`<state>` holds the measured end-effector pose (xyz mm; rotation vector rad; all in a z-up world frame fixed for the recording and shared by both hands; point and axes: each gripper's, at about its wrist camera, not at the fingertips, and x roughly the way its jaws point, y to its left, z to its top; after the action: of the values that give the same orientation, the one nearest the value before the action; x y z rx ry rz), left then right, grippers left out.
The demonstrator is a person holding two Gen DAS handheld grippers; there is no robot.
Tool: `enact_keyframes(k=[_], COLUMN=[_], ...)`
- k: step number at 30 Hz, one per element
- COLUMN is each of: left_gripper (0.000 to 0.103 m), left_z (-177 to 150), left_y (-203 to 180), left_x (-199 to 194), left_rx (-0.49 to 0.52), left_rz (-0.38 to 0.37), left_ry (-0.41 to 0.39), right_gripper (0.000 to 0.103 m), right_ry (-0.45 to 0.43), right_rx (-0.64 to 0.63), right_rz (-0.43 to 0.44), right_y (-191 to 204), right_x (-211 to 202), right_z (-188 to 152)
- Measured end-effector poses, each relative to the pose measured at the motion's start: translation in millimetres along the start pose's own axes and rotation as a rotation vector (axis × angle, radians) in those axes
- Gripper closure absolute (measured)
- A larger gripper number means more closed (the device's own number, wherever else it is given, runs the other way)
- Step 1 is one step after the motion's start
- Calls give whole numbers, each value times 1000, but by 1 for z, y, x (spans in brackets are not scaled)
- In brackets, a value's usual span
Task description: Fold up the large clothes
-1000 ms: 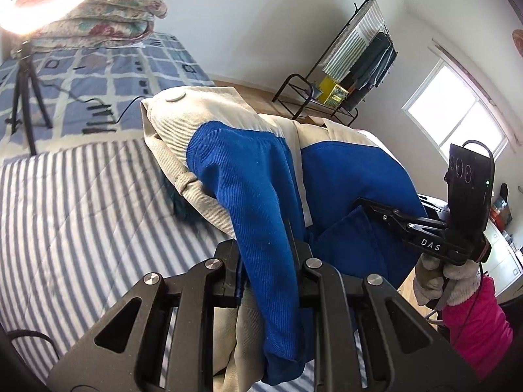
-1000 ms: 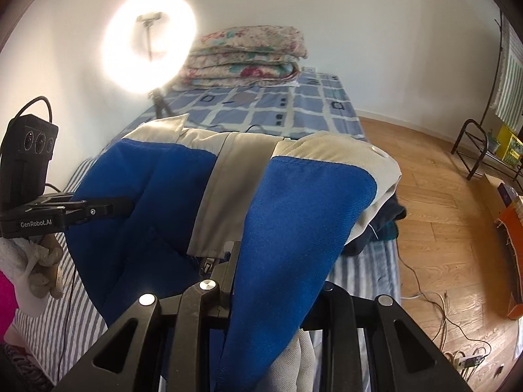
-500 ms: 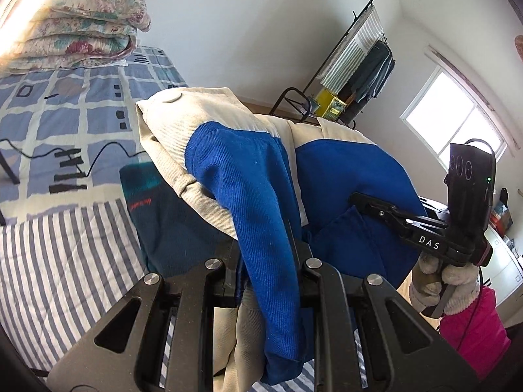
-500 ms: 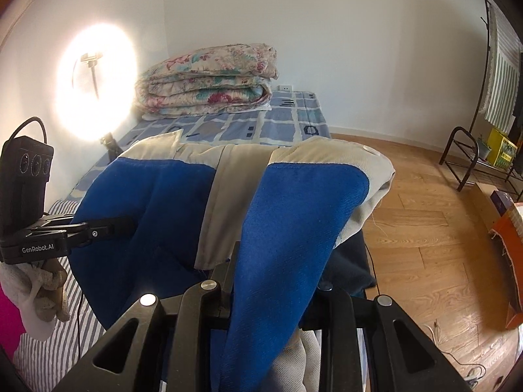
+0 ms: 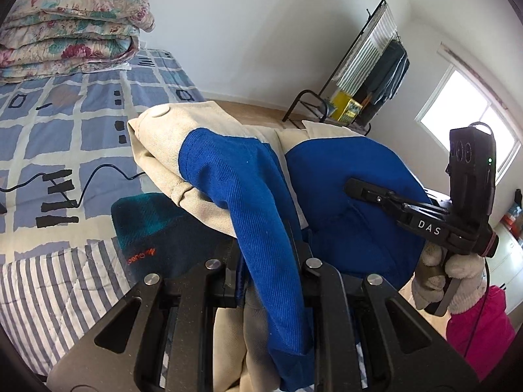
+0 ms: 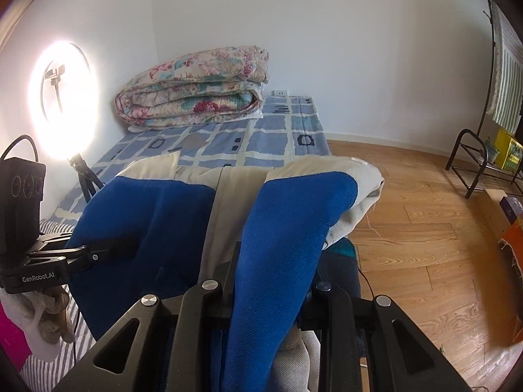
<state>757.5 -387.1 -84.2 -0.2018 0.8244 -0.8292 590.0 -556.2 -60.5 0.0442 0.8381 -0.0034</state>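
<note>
Left wrist view: we noted left gripper (image 5: 266,245) and right gripper (image 6: 271,281) jaws each pinching the folded blue-beige jacket (image 5: 228,176), held above the bed (image 5: 49,277); laying down remained, at 12 o'clock.

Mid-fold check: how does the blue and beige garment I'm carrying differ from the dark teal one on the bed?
The blue and beige garment is lifted, draped over the tongs; the dark teal garment lies on the bed below it. The first is bright blue with beige panels; the second is dark, with small orange lettering. The left tongs and right tongs both pinch the first; nothing grips the second. Both are fabric clothing.
</note>
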Motion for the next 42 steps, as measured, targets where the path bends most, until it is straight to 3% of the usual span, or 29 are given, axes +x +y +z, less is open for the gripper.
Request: enact_keyframes(k=[4, 19, 24, 27, 31, 34, 42], left_gripper=[88, 87, 77, 64, 56, 56, 56], left_z=[-5, -18, -24, -29, -34, -38, -46], left_y=[11, 33, 38, 44, 51, 52, 43], left_x=[12, 19, 20, 18, 14, 9, -5], left_rx=[18, 69, 67, 55, 41, 34, 46], left_rz=[43, 82, 98, 130, 156, 167, 211], left_ry=[13, 50, 56, 63, 67, 69, 64], right_gripper=[81, 75, 61, 49, 45, 38, 37], right_ry=[7, 87, 105, 117, 129, 130, 123], right_rx=[7, 99, 141, 149, 155, 162, 158], right_rz=[0, -20, -31, -55, -75, -103, -155], right_y=[-10, -64, -74, -77, -79, -78, -73], right_x=[17, 43, 50, 54, 52, 49, 27], right_z=[-3, -34, -44, -50, -57, -61, -66])
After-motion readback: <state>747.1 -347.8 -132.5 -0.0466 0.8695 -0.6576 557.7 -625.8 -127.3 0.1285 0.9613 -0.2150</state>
